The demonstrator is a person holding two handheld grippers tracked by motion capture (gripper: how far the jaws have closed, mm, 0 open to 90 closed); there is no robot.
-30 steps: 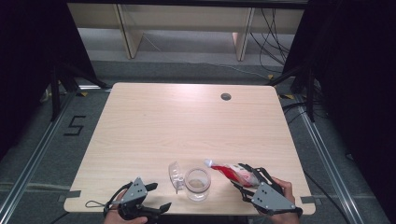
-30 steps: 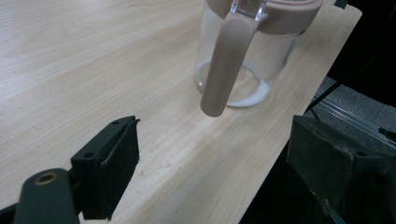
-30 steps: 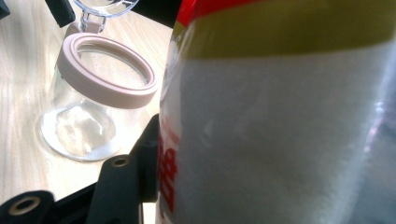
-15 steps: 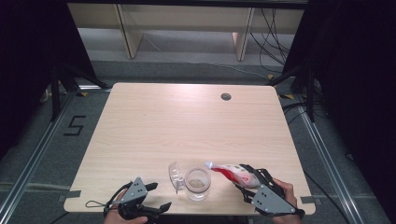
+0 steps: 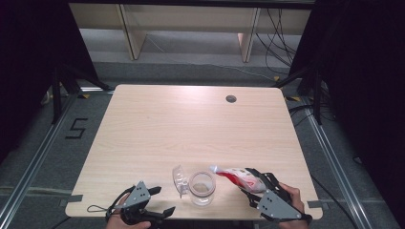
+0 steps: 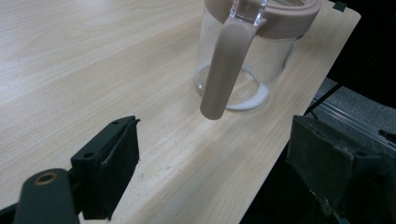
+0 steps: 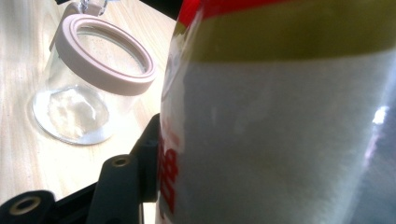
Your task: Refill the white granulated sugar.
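Glass jar (image 5: 201, 187) with pinkish rim, lid (image 5: 179, 180) swung open, standing near the worktop's (image 5: 191, 129) front edge, a little white powder at its bottom. Right gripper (image 5: 255, 187), just right of the jar, jaws pinching a red-and-white pouch (image 5: 236, 175) tilted toward the jar. Left gripper (image 5: 160, 200), left of the jar, jaws spread, holding nothing.

A clear glass jar (image 5: 202, 187) with a pinkish rim stands upright near the worktop's (image 5: 191, 124) front edge, lid swung open, white powder on its bottom. A red-and-white pouch (image 5: 237, 176), tilted, lies just right of it.
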